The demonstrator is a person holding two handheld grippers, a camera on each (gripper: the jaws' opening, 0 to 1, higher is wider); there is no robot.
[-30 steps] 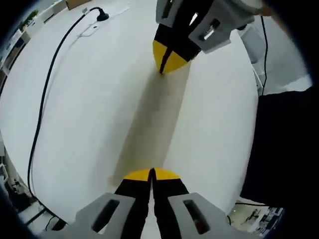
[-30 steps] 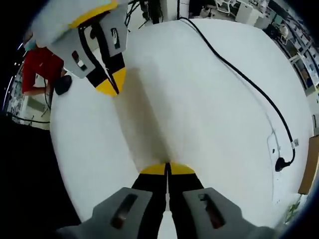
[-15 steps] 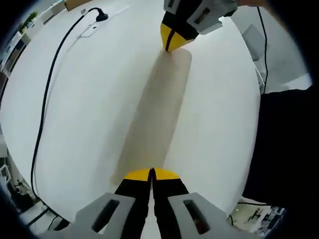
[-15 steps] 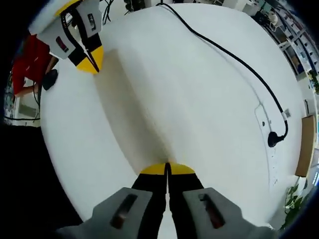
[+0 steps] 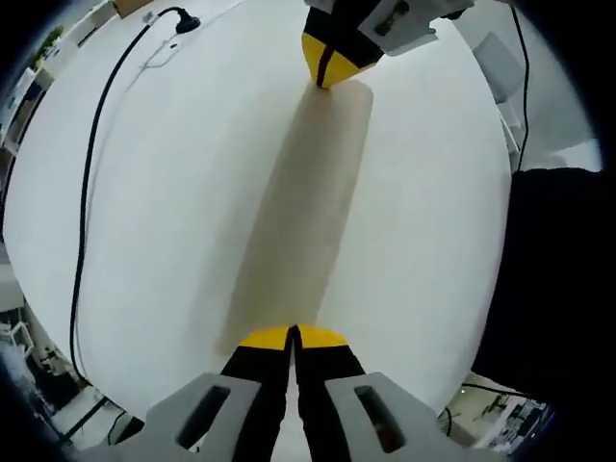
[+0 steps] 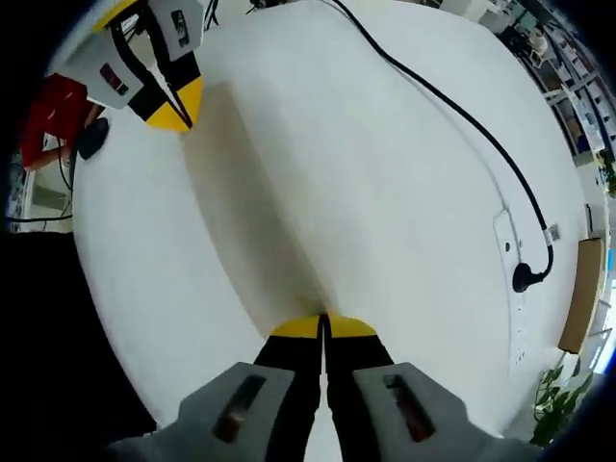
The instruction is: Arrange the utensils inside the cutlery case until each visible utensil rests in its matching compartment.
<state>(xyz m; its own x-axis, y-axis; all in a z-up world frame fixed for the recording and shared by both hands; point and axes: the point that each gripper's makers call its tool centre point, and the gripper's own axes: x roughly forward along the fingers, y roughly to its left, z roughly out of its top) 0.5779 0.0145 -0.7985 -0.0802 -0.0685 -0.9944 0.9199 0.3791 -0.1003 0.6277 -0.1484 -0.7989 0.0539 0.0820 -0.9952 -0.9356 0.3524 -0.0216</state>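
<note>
My left gripper (image 5: pixel 292 330) is shut, its yellow tips pressed together just above a white table (image 5: pixel 173 241). Opposite it, at the top of the left gripper view, my right gripper (image 5: pixel 322 77) points back at it, also shut. In the right gripper view the right gripper (image 6: pixel 322 318) is shut at the bottom and the left gripper (image 6: pixel 178 115) sits shut at the upper left. A pale beige band (image 5: pixel 298 202) lies on the table from one pair of tips to the other, seen also as the band (image 6: pixel 250 212). Whether it is a shadow or a flat thing, I cannot tell.
A black cable (image 5: pixel 91 173) curves along the table to a plug (image 5: pixel 183 21); the same cable (image 6: pixel 452 125) ends at a plug (image 6: pixel 525 279). A person's dark clothing (image 5: pixel 558 269) borders the table. A red thing (image 6: pixel 53 106) and a small black object (image 6: pixel 91 140) lie beyond the edge.
The two grippers have drawn farther apart, each looking smaller in the other's view. The beige band between them has grown longer. Both stay shut.
</note>
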